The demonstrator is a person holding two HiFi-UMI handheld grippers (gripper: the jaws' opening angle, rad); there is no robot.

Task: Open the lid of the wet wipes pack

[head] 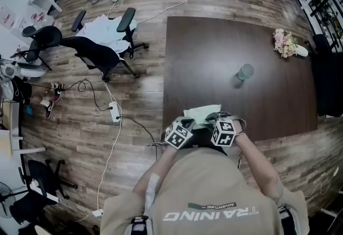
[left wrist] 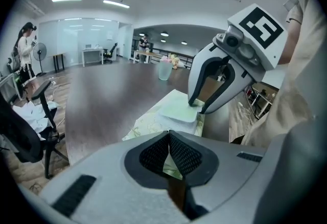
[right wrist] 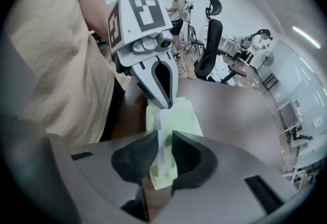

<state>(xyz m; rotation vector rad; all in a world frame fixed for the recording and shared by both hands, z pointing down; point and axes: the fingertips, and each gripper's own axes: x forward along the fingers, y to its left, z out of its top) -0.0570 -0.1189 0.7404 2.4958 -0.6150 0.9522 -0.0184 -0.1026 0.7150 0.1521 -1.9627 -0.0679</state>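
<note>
The pale green wet wipes pack lies at the near edge of the dark table, right in front of me. My left gripper is shut on the pack's near end, its pads pinched together over the wrapper. My right gripper points steeply down at the pack's other end. The thin whitish lid flap stands edge-on between its pads, with a gap still showing. In the left gripper view the right gripper straddles the edge of the lid.
A grey-green cup stands mid-table and a bunch of flowers lies at the far right edge. Office chairs, a power strip and cables are on the wooden floor to the left. People stand in the background.
</note>
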